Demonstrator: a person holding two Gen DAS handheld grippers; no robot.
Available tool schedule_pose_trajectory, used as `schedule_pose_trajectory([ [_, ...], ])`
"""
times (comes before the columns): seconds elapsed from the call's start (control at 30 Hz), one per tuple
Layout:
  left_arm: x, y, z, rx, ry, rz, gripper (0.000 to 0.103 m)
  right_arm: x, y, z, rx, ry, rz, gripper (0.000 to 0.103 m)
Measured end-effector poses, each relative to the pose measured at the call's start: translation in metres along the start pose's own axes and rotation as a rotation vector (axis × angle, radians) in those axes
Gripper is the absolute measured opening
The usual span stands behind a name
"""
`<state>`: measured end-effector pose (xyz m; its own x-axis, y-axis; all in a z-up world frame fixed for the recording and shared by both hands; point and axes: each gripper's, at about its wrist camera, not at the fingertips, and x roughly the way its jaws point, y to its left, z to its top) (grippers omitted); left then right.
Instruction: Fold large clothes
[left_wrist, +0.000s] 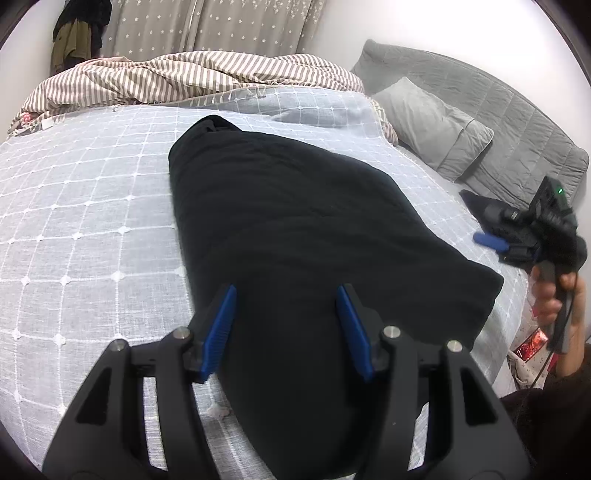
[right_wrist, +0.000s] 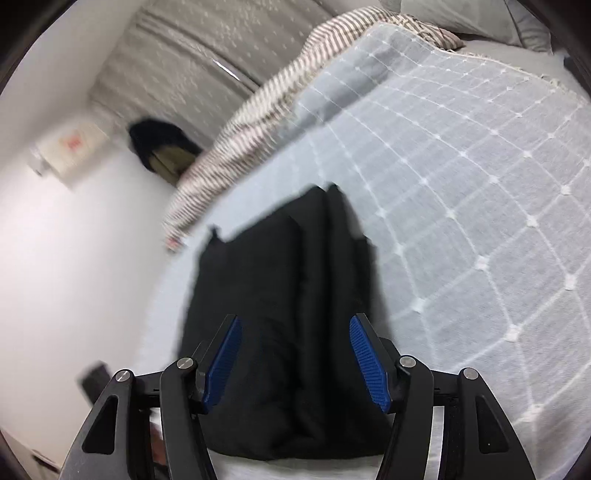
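A large black garment (left_wrist: 295, 229) lies folded into a long strip on the bed's grey checked cover (left_wrist: 92, 206). My left gripper (left_wrist: 286, 295) is open and empty, hovering over the garment's near end. The right gripper (left_wrist: 491, 240) shows at the right edge of the left wrist view, held in a hand beside the garment's right corner. In the right wrist view the right gripper (right_wrist: 293, 325) is open and empty over the garment (right_wrist: 280, 295), which shows layered folds. That view is blurred.
A striped duvet (left_wrist: 192, 77) is bunched at the far end of the bed. A grey pillow (left_wrist: 436, 125) and quilted grey headboard (left_wrist: 517, 122) lie at the right. Star-print curtains (left_wrist: 221, 26) and hanging dark clothes (left_wrist: 81, 33) stand behind.
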<state>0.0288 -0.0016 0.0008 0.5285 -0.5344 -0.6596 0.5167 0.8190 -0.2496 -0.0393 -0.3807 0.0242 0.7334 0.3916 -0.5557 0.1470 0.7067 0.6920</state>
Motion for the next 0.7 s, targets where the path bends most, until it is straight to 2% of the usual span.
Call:
schedule_pose_trajectory([
  [0.17,-0.002,0.001,0.003,-0.012,-0.007,-0.001,0.057,0.004,0.015,0.017,0.044,-0.006,0.169,0.066],
  [0.27,-0.004,0.004,0.007,-0.024,-0.019,-0.003,0.057,0.020,0.021,0.028,0.067,0.012,0.202,0.066],
  [0.5,-0.001,0.018,0.018,-0.079,-0.037,0.004,0.057,0.090,0.011,0.036,0.107,0.135,0.150,0.066],
  [0.6,0.005,0.021,0.019,-0.082,-0.029,0.022,0.057,0.117,0.009,0.028,0.072,0.204,-0.010,0.065],
  [0.63,0.007,0.021,0.019,-0.083,-0.026,0.024,0.057,0.122,0.010,0.027,0.060,0.215,-0.039,0.065],
  [0.67,0.009,0.022,0.020,-0.085,-0.023,0.027,0.057,0.127,0.013,0.025,0.043,0.227,-0.059,0.062],
  [0.7,0.010,0.023,0.020,-0.088,-0.023,0.031,0.057,0.131,0.019,0.024,0.017,0.237,-0.071,0.044],
])
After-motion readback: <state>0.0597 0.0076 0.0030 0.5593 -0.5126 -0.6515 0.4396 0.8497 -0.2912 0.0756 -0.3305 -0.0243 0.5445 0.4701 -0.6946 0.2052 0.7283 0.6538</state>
